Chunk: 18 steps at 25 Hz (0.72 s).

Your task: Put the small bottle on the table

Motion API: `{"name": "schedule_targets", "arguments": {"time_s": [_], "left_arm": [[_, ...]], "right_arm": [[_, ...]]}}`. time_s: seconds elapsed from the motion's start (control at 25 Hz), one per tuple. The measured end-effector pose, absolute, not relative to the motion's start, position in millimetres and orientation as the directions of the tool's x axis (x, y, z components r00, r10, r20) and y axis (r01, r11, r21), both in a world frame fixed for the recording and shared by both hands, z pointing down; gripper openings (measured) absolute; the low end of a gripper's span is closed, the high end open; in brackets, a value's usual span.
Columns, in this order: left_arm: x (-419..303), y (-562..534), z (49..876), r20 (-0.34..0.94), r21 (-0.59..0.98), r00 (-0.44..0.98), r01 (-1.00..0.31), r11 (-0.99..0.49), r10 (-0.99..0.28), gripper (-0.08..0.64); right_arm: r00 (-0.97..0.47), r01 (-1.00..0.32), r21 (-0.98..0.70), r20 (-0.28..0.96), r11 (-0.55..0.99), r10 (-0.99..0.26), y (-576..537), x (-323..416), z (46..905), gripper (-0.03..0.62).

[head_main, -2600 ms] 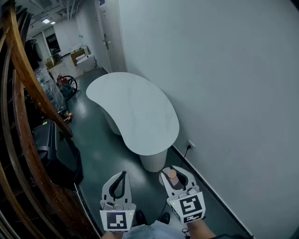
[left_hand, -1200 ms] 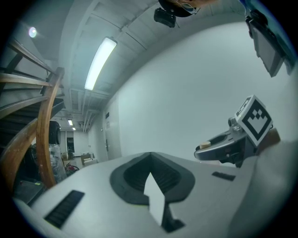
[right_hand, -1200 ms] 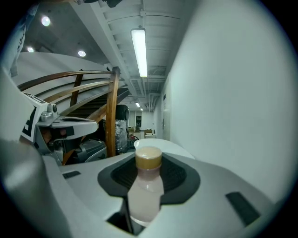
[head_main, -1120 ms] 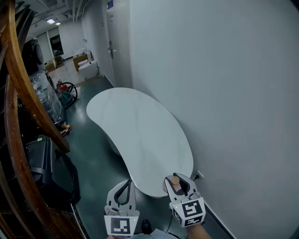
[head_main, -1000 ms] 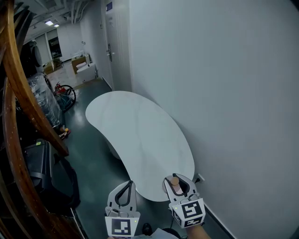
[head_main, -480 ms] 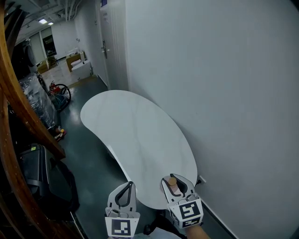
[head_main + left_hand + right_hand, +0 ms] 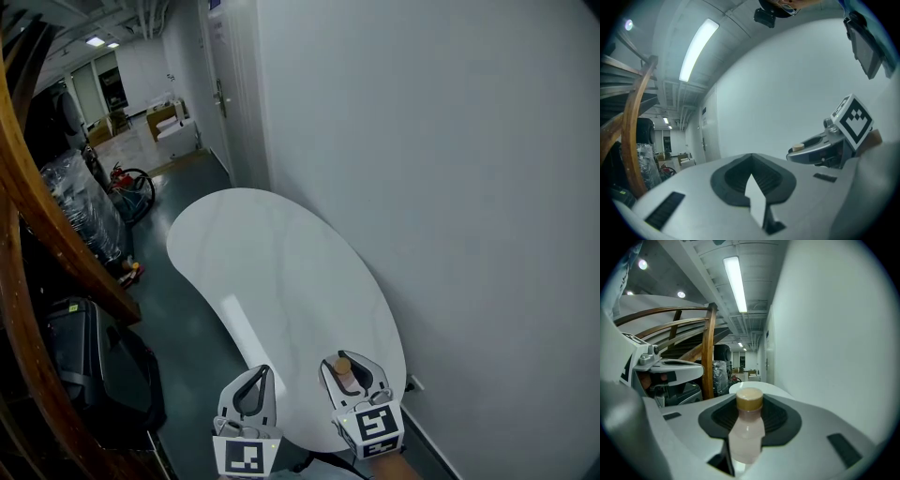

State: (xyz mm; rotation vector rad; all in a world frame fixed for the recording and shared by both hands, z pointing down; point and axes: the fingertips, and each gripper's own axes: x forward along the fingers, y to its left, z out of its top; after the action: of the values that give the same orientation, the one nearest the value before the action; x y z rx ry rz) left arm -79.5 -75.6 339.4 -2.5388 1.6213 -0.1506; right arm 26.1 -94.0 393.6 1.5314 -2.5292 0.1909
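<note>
Bottle stands upright, clenched in my right gripper, tan cap up, and it hangs over the near end of the white table. I judge the carrying about done. Setting it down and letting go are left. My left gripper is pinched together on nothing. No label or brand shows on the bottle. Only the black-and-white square markers are printed, and the blue sign over the far door is too small to read

A plain white wall flanks a glossy dark-green floor, curved wooden railings at left.
</note>
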Motion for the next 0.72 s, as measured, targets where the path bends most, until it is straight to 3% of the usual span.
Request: {"name": "schedule_targets", "arguments": {"time_s": [0.72], "left_arm": [[-89.3,-129.8,338.8,0.038,-0.147,0.307,-0.940,-0.309,-0.951,0.000]], "right_arm": [[-0.563,-0.820,-0.029,0.213,0.571,-0.798,-159.9,8.0,391.2,0.123]]}}
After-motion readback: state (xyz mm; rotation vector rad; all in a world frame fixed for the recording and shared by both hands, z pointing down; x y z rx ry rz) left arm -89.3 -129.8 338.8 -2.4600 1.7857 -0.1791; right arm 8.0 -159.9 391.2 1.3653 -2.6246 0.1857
